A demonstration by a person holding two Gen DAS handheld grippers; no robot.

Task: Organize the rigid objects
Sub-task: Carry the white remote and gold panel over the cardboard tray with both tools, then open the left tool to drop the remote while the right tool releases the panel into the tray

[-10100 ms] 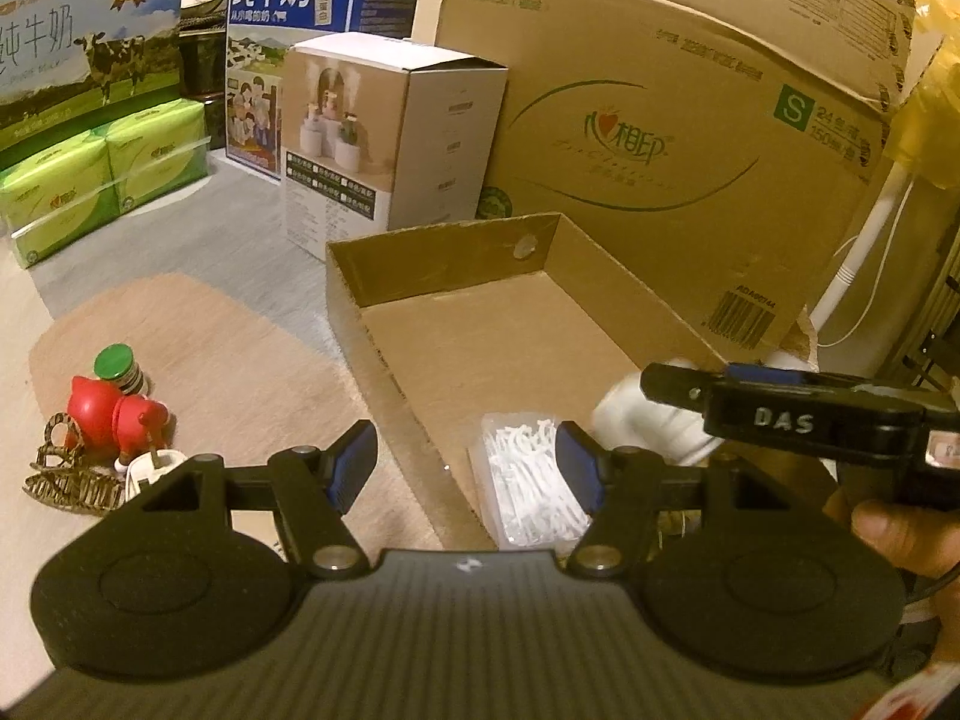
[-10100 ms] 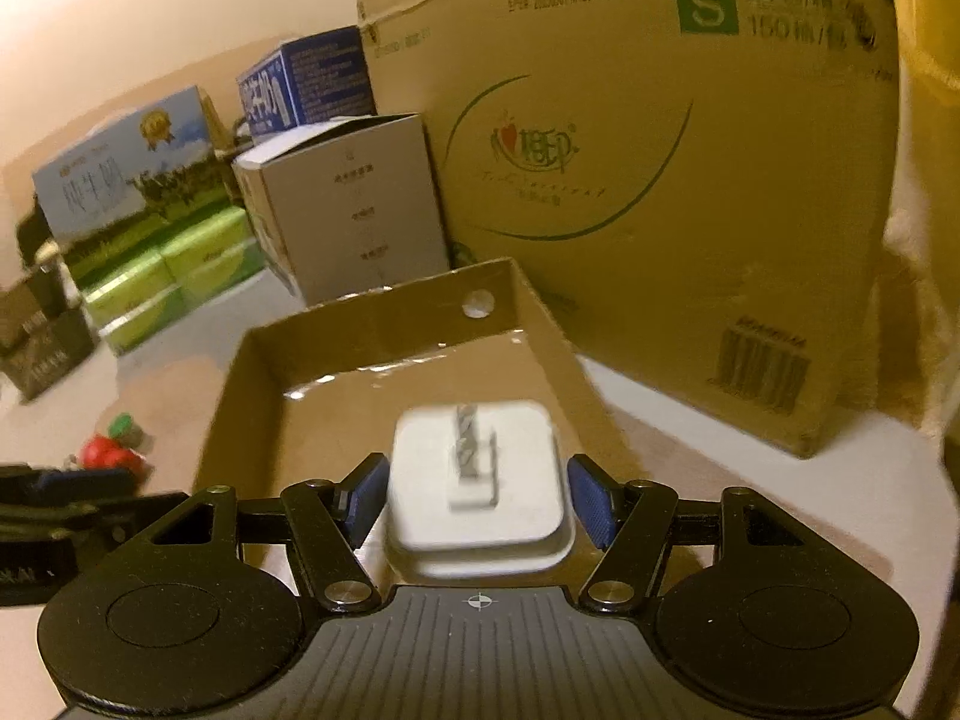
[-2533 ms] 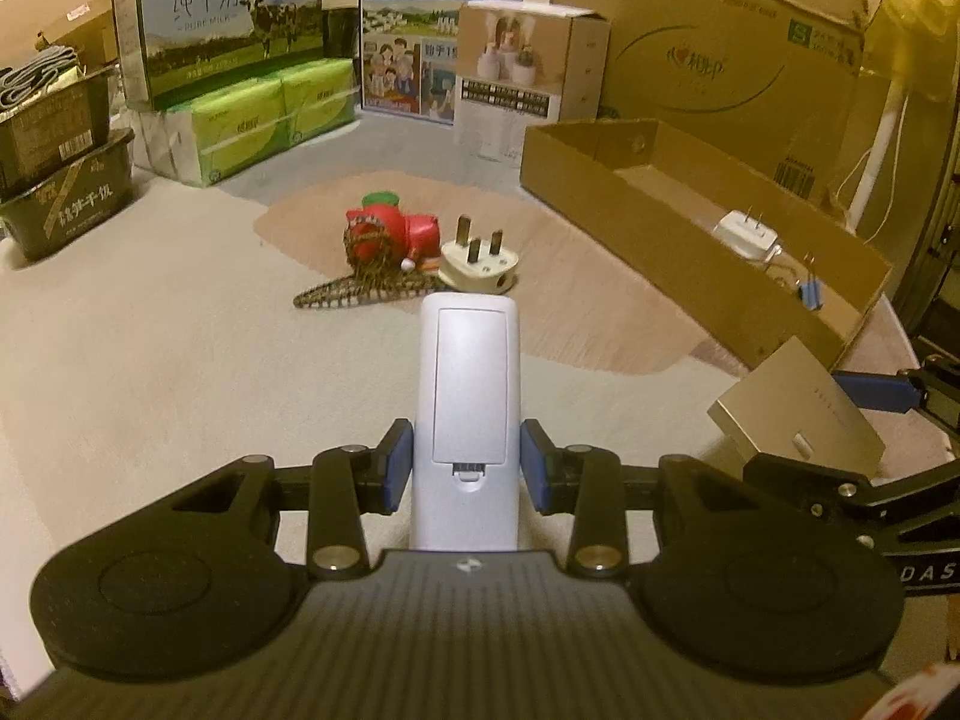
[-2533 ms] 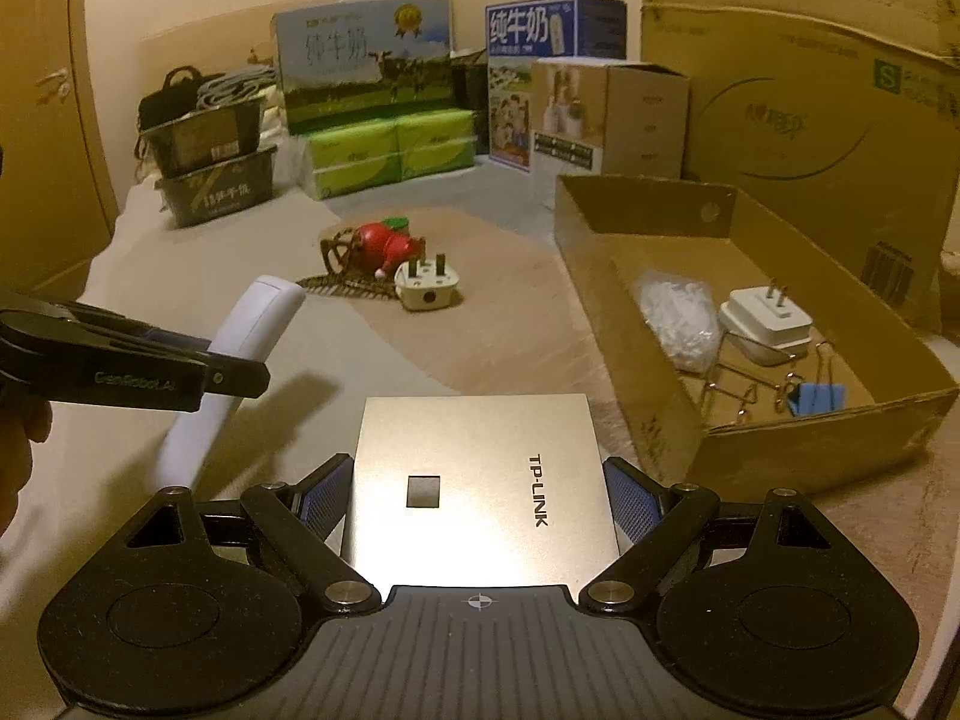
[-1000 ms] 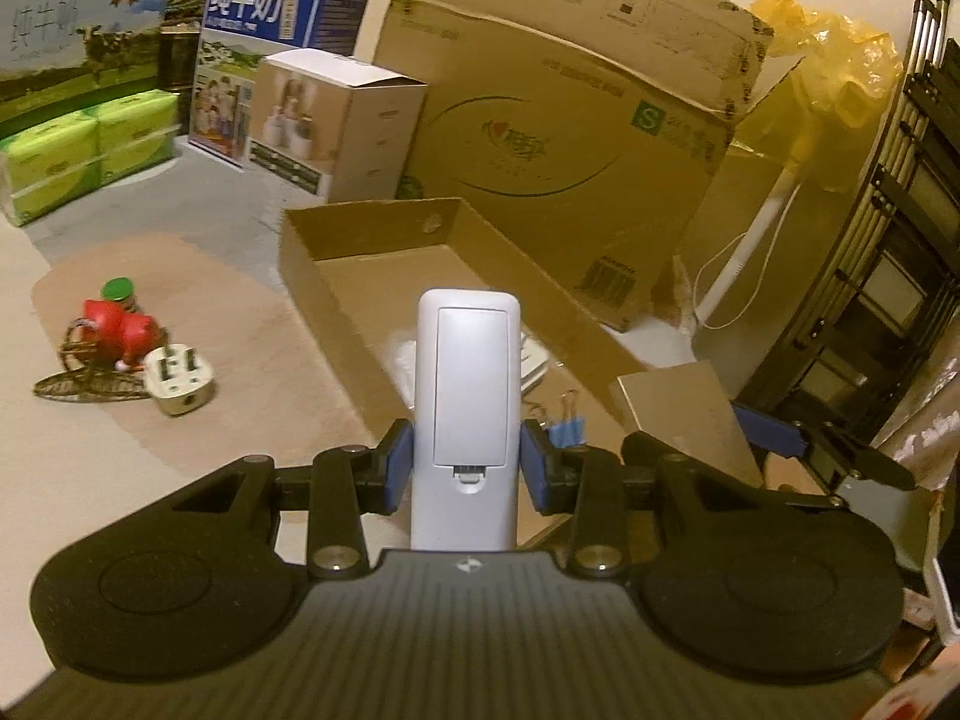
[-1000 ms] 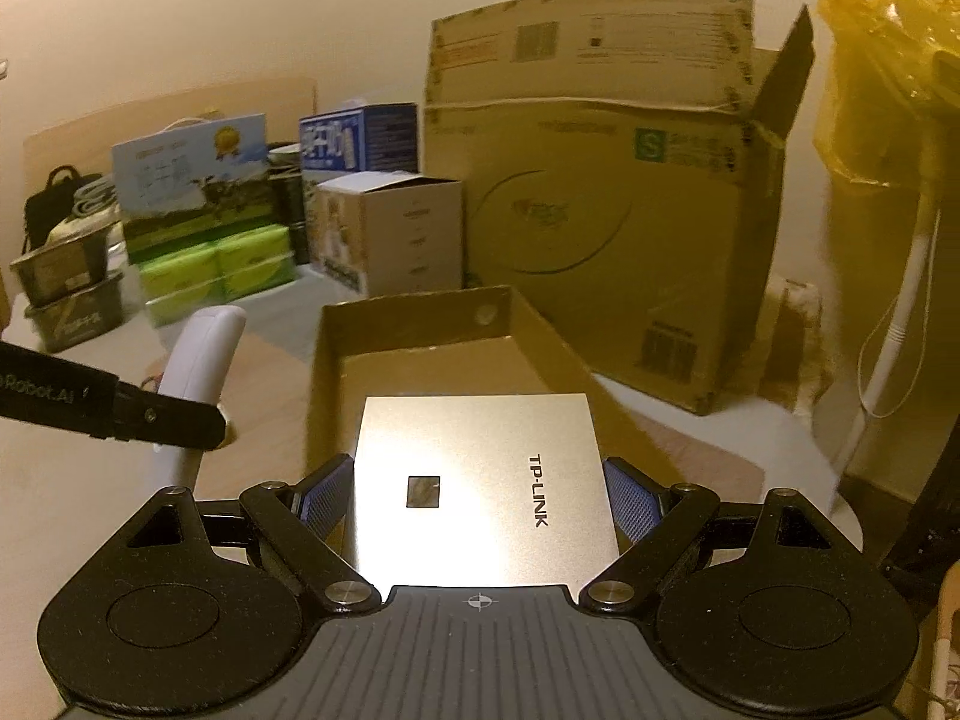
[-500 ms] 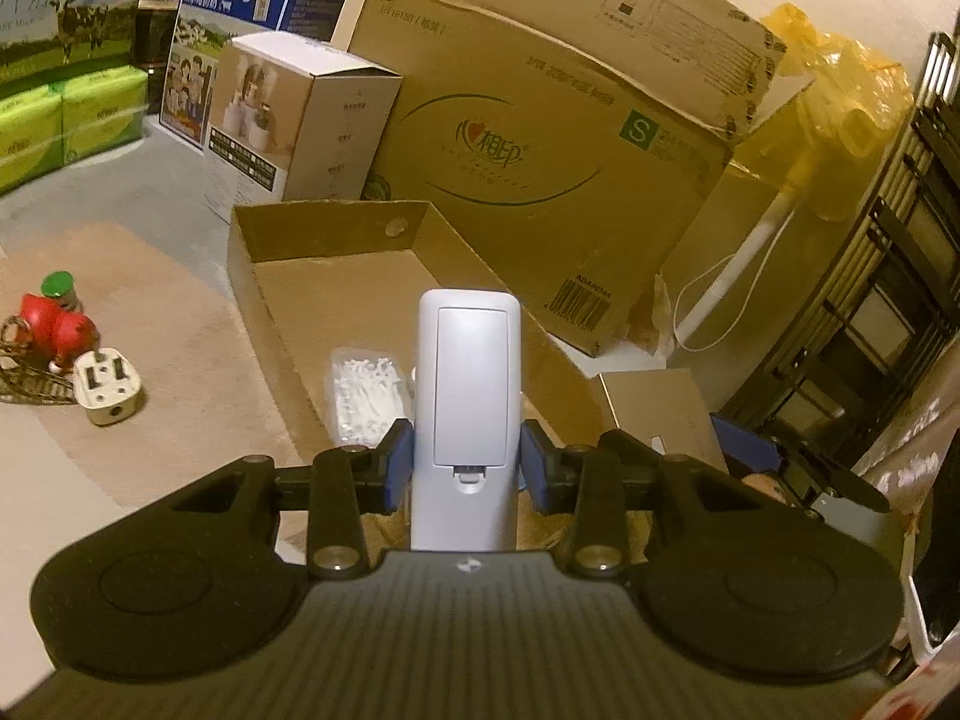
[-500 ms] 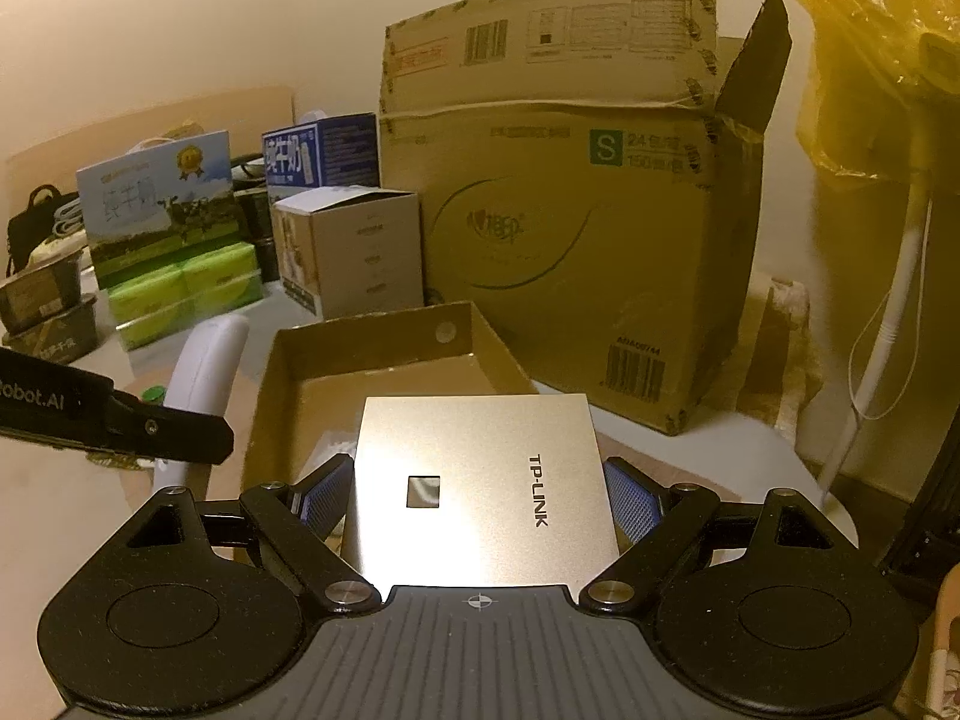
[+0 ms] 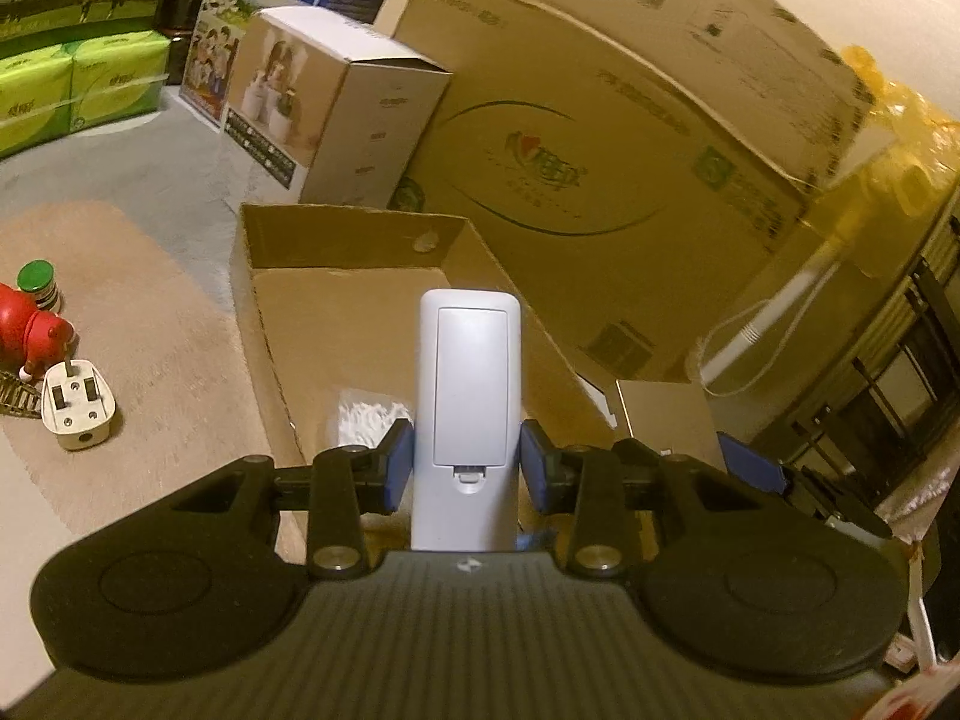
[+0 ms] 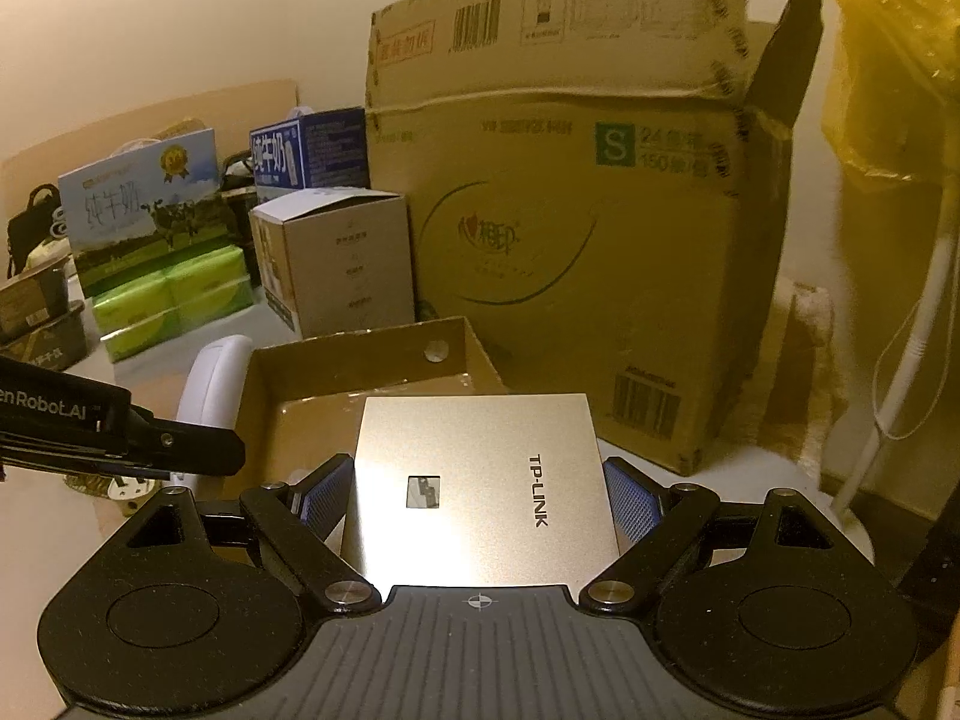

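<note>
My left gripper (image 9: 467,468) clamps the remote (image 9: 469,396); my right gripper (image 10: 480,504) grips the TP-LINK box (image 10: 480,480) above the tray (image 10: 360,360).

Big carton (image 10: 576,252), milk boxes (image 10: 141,210) & tissue packs (image 9: 90,84) behind.

Showing pale grey-white on the remote (image 9: 469,396), blue on the pads (image 9: 397,468) of the black left gripper (image 9: 467,468); glinting champagne gold with black lettering on the TP-LINK box (image 10: 480,486); staying plain brown on the cardboard tray (image 9: 354,234); wearing red on the toy (image 9: 24,330), green on its cap (image 9: 35,276), cream on the plug (image 9: 75,411); carrying a green swoosh and red logo on the big carton (image 9: 594,180)
</note>
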